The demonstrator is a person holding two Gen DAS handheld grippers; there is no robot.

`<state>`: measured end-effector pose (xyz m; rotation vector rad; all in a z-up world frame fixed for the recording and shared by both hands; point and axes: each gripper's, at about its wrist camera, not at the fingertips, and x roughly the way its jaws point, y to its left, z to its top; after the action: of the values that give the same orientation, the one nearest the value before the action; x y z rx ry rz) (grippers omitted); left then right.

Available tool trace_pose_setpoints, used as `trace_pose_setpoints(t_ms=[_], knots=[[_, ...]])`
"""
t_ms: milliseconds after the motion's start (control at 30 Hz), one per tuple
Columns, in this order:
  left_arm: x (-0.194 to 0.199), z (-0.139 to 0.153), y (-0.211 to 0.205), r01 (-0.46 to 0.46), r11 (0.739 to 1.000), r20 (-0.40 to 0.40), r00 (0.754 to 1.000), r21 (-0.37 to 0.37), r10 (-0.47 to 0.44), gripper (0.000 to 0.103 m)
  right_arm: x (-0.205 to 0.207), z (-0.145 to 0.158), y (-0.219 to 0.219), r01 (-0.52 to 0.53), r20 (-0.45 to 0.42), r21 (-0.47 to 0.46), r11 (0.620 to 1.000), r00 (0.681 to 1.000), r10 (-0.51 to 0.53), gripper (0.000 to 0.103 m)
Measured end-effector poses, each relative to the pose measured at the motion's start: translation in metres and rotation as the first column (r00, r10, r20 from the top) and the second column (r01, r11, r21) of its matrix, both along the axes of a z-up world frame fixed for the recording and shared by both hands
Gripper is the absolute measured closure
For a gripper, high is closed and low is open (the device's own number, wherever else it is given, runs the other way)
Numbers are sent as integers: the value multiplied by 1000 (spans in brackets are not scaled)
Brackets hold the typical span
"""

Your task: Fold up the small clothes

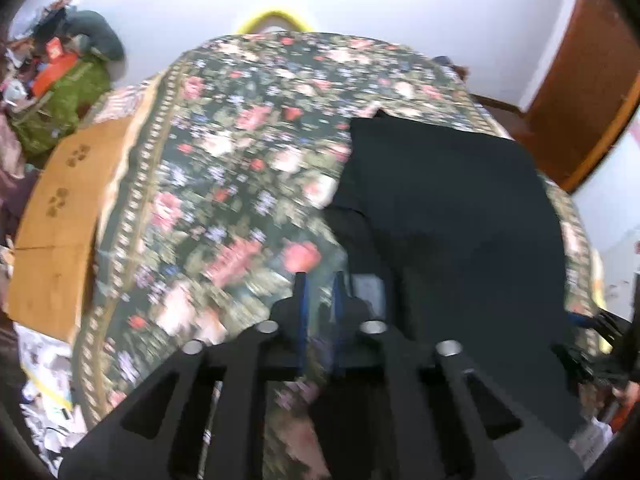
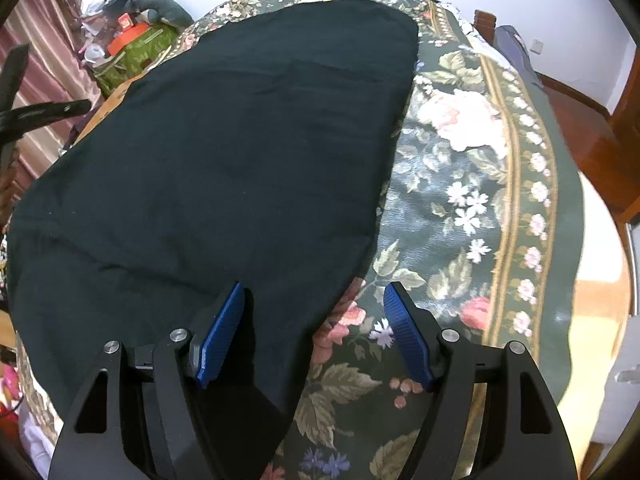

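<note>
right wrist: dark garment lies under the spread right claw.

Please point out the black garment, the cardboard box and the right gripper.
black garment [image 2: 224, 152], right wrist view, middle of the cloth
cardboard box [image 1: 68, 200], left wrist view, top face
right gripper [image 2: 314, 300], right wrist view, between fingertips

Left claw and right claw, matte black linkage arms with triangular cut-outs, silver pivot screws, ribbed blue finger pads
</note>
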<state>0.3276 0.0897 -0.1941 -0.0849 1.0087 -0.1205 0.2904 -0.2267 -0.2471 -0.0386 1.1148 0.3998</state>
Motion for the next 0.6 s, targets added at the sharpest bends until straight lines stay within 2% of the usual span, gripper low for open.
trace_pose_setpoints(t_ms=[33,100,133,200,367,467,500,533,567,600], knots=[[-5,1,-2,11,1000,-8,1000,-24,-11,61,-2,3,0,2,2,1,1000,1000,-2,34],[-16,3,-13,44,995,-21,999,-94,-46,48,-7,9,-2,2,6,4,1000,1000,-2,34],[-20,2,-17,56,991,-24,998,-120,-60,45,-11,13,-3,1,13,5,1000,1000,-1,34],[-34,-1,-29,93,983,-44,994,-160,-101,44,-18,20,-6,0,30,10,1000,1000,0,34],[-57,-27,-47,117,980,-153,978,-163,-142,44,-33,28,-14,1,44,0,1000,999,-1,34],[-70,-33,-46,92,985,-141,983,-149,-113,44,-39,27,-18,6,40,2,1000,999,-6,34],[-75,-32,-47,92,985,-136,984,-145,-112,52,-41,26,-19,7,36,3,1000,999,-8,34],[-80,-30,-49,98,985,-126,985,-143,-117,69,-41,24,-19,9,32,3,1000,999,-9,34],[-84,-28,-51,110,985,-118,985,-133,-126,77,-42,22,-19,10,27,4,1000,1000,-10,34],[-89,-25,-54,125,986,-104,985,-109,-136,93,-42,21,-19,9,23,5,1000,1000,-9,34]])
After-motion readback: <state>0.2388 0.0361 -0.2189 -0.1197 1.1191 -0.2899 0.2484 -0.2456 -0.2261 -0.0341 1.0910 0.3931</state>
